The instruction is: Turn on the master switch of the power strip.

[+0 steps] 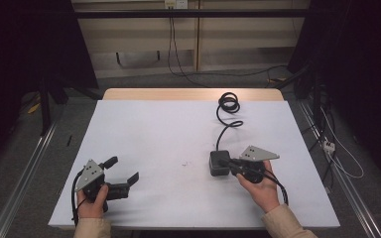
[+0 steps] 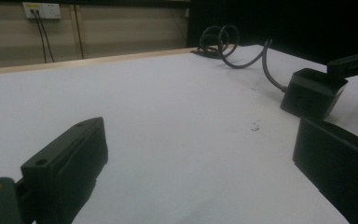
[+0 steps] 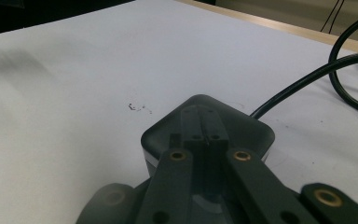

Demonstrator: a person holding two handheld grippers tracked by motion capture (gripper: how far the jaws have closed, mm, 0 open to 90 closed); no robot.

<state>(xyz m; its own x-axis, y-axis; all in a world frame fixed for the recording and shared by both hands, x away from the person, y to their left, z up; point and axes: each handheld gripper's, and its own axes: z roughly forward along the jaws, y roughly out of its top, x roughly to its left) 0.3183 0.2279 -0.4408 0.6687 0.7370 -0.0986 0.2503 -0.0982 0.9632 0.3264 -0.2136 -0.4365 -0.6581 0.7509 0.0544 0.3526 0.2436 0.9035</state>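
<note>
White sheeting covers the counter, with grey floor and dark curtains around it. Right gripper: its jaws are drawn together over the top of a black adapter block, whose coiled cable trails beyond. Left gripper has its jaws spread wide, with bare sheet between them.

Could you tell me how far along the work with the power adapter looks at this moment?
Early. The right tongs are closed over the top of the black power adapter, which sits on the white table. Its cable lies loosely coiled toward the far edge, untouched. The left tongs wait open and empty at the near left. Any handling of adapter or cable remains.
</note>
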